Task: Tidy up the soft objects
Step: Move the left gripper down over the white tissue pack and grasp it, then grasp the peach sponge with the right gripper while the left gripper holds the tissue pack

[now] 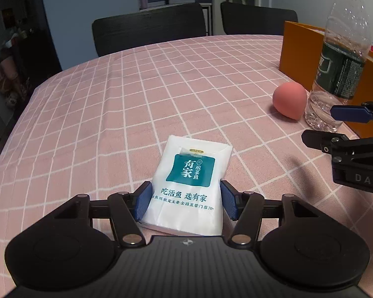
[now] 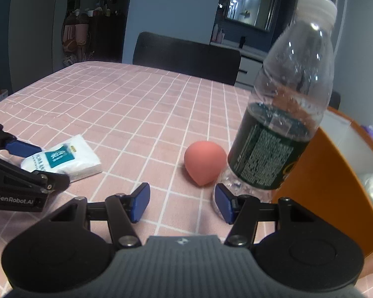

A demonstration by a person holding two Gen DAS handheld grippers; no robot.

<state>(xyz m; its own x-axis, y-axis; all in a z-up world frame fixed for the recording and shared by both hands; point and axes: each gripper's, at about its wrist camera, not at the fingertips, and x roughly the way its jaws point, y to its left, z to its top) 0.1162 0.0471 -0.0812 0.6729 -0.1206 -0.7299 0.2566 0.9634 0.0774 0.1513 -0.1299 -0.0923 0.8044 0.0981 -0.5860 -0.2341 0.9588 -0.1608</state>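
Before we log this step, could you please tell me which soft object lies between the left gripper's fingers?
The white tissue pack with the teal label; the pink makeup sponge lies apart, beside the water bottle.

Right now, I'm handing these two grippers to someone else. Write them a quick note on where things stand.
Left gripper: fingers straddle the near end of the tissue pack lying flat on the pink checked tablecloth; whether the pads already press it is unclear.
Right gripper: open, nothing between the fingers, aimed toward the pink sponge.
The sponge lies on the cloth against the base of the clear water bottle. The orange box stands right behind the bottle.
Done: neither soft item is in the box yet.
Left: probably grasp the tissue pack and sponge and put them in the box; mind the bottle.
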